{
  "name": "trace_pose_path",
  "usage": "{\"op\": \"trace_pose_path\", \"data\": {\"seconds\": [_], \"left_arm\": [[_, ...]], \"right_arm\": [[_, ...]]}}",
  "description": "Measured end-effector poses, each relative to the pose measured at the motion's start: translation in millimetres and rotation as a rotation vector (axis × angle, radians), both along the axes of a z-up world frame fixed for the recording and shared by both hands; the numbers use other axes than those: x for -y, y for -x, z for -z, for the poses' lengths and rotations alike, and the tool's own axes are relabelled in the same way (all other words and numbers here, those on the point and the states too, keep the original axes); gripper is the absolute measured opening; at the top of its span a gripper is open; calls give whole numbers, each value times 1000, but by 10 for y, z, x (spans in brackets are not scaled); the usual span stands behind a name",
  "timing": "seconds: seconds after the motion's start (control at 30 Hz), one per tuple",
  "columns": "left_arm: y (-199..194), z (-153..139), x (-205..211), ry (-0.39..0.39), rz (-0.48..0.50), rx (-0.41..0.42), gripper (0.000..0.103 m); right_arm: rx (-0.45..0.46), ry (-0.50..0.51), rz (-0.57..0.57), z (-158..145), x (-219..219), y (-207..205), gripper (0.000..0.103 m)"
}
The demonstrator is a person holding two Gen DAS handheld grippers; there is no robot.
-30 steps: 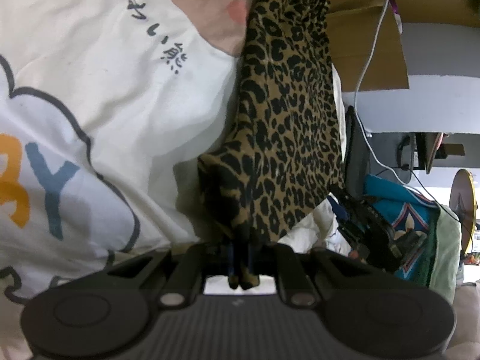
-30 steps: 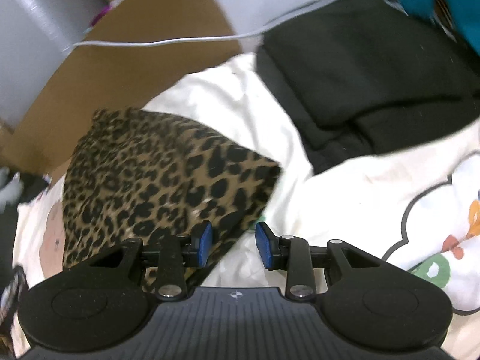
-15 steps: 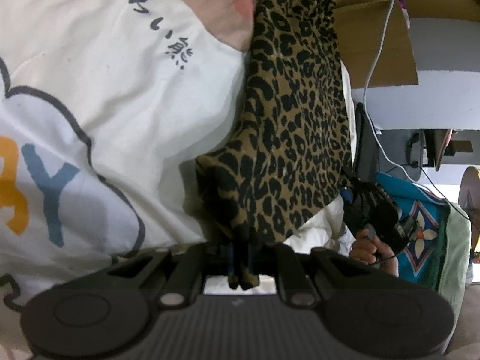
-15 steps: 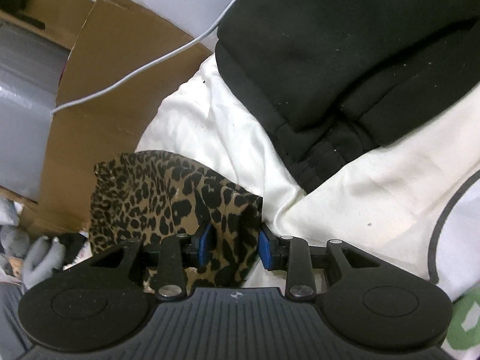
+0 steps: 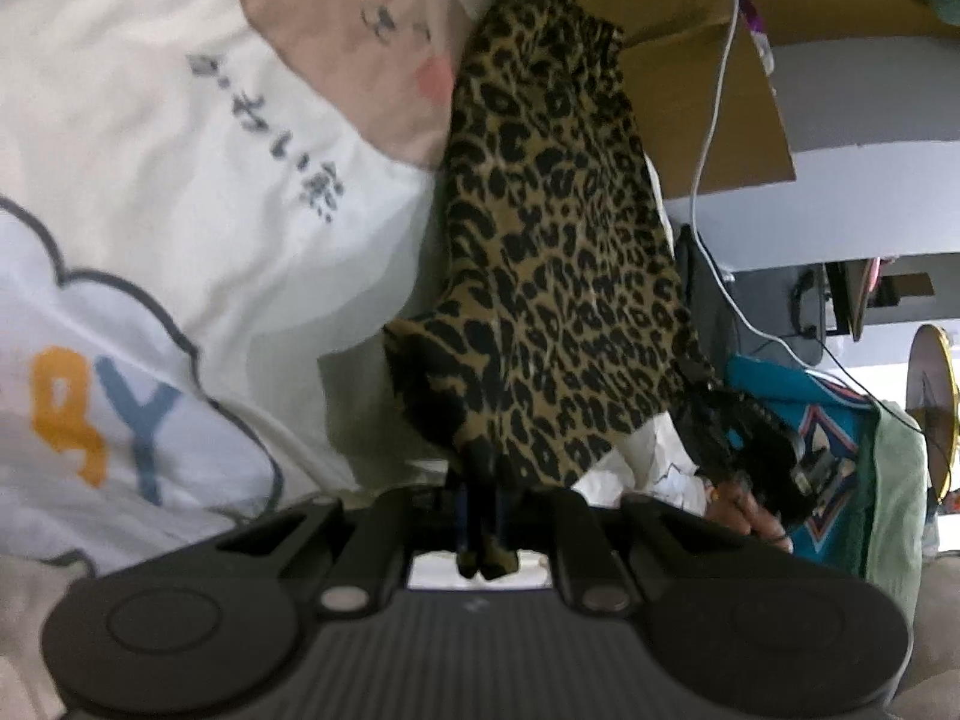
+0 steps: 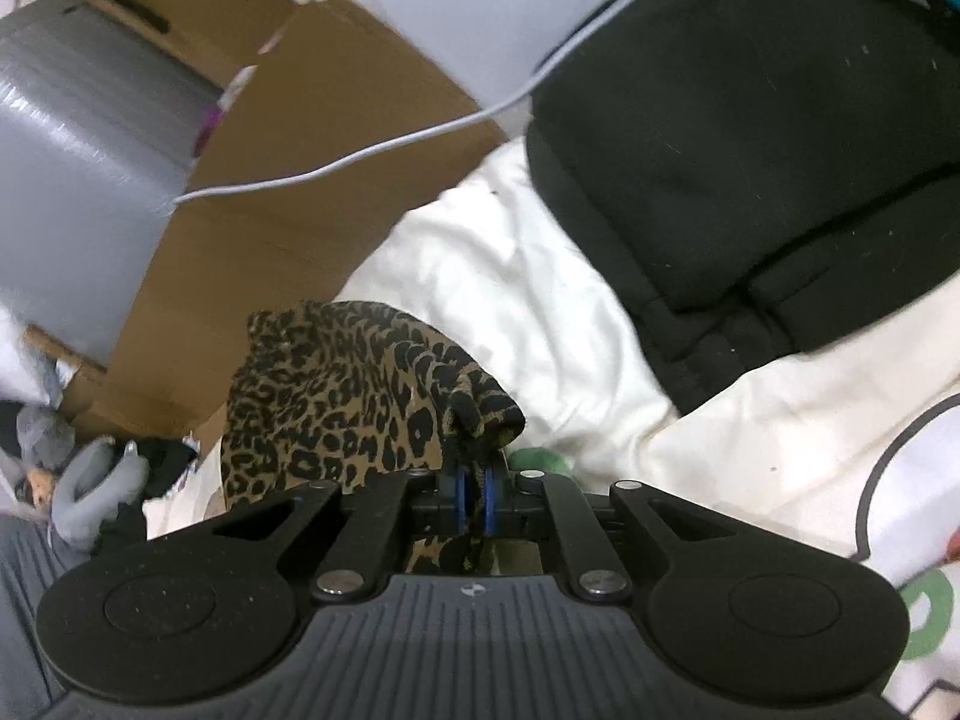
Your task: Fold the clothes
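Leopard-print fabric [image 5: 558, 276] bunched, pinched in left tool [image 5: 480, 510], right tool [image 6: 474, 498]

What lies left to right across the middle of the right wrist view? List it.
Grey box → cardboard → leopard cloth → white bedding → black garment.

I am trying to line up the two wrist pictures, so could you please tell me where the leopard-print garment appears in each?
Left wrist: leopard-print garment runs from top centre down into the shut left gripper.
Right wrist: it bunches at lower centre-left, pinched in the right gripper.
Shared landmark: the white cable across the cardboard.
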State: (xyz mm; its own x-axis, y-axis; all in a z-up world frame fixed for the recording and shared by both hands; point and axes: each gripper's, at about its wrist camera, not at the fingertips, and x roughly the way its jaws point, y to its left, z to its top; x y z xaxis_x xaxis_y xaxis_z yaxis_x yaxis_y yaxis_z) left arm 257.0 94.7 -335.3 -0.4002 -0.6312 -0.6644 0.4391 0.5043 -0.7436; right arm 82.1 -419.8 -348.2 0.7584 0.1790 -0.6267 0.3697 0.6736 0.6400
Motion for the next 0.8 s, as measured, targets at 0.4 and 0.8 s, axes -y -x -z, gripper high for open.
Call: {"op": "trace_pose_path", "data": {"seconds": [0.4, 0.8], "left_arm": [[-217, -451, -218, -58, -40, 131, 8], [-492, -668, -644, -98, -107, 182, 8]], "right_arm": [[-20, -53, -35, -94, -310, 299, 4], [-98, -140, -111, -21, -769, 599, 4]]}}
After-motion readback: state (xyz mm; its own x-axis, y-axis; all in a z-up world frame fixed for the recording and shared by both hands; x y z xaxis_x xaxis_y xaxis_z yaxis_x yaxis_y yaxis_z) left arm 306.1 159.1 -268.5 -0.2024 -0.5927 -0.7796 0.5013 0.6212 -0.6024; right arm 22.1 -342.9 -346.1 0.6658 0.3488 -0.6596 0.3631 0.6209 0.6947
